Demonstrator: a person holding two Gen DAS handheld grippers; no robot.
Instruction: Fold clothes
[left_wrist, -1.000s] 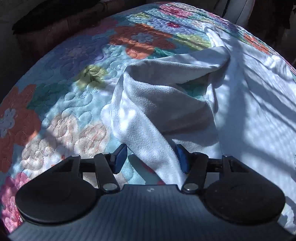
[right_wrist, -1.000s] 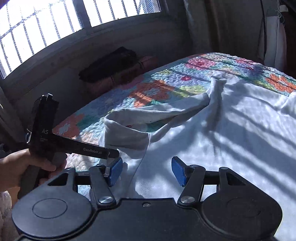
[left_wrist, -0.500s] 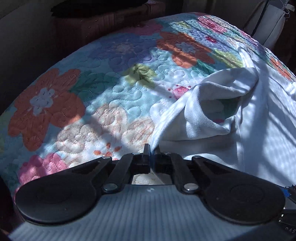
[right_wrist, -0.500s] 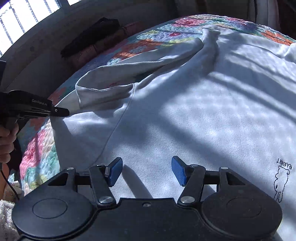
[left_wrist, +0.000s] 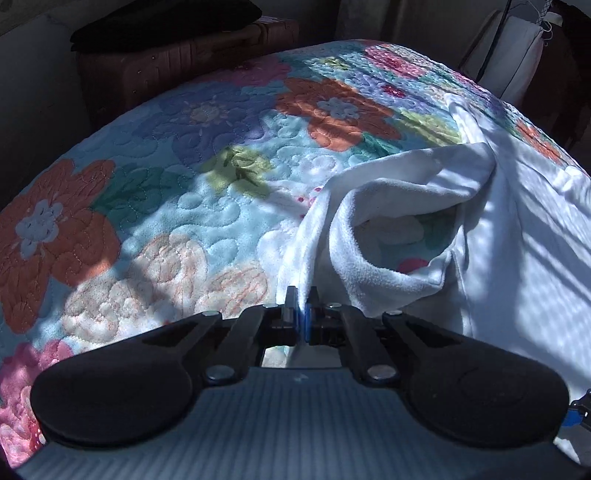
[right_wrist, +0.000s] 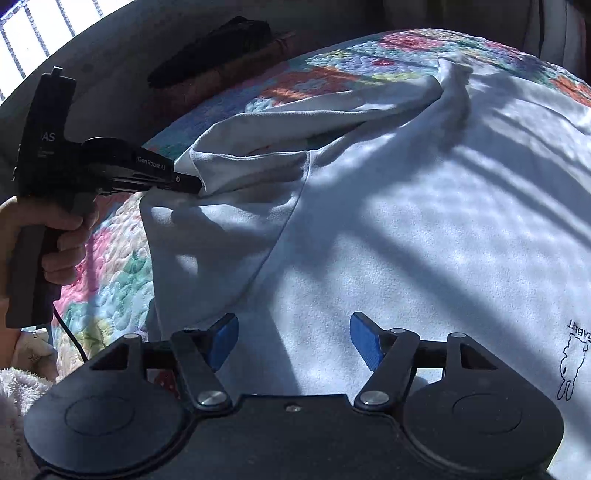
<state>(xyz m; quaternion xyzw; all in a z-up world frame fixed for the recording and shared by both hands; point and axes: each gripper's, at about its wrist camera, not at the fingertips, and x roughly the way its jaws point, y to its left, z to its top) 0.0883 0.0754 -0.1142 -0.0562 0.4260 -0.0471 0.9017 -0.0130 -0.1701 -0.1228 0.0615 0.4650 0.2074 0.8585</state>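
**One edge pinched, one gripper free: keep the sleeve fold clean**

One layer of cloth is what you want between the fingers of your left gripper (left_wrist: 302, 314), and that seems to be what you have: its jaws are closed tight on the rim of the white garment (right_wrist: 424, 229), right at the mouth of the sleeve (left_wrist: 388, 236). Just ahead of that gripper the sleeve stands open in a loose loop, with the floral quilt (left_wrist: 184, 192) showing through the hole. To its right, the garment's body spreads flat across the bed.

Your right gripper (right_wrist: 293, 341) hangs over the body panel with its jaws wide apart and nothing between them; the small rabbit print (right_wrist: 570, 363) lies off to its right, the shoulder seam runs away ahead and to its left.

My judgement is that the sleeve side is being brought in over the body. Carry the pinched edge low and level, so the loop collapses flat instead of twisting. Use the free gripper to pin or take the cloth close beneath it (the fleece looks soft and will likely drag along otherwise). Watch the seam: let it mark your fold line. Whether the far sleeve is already folded, these views do not show.
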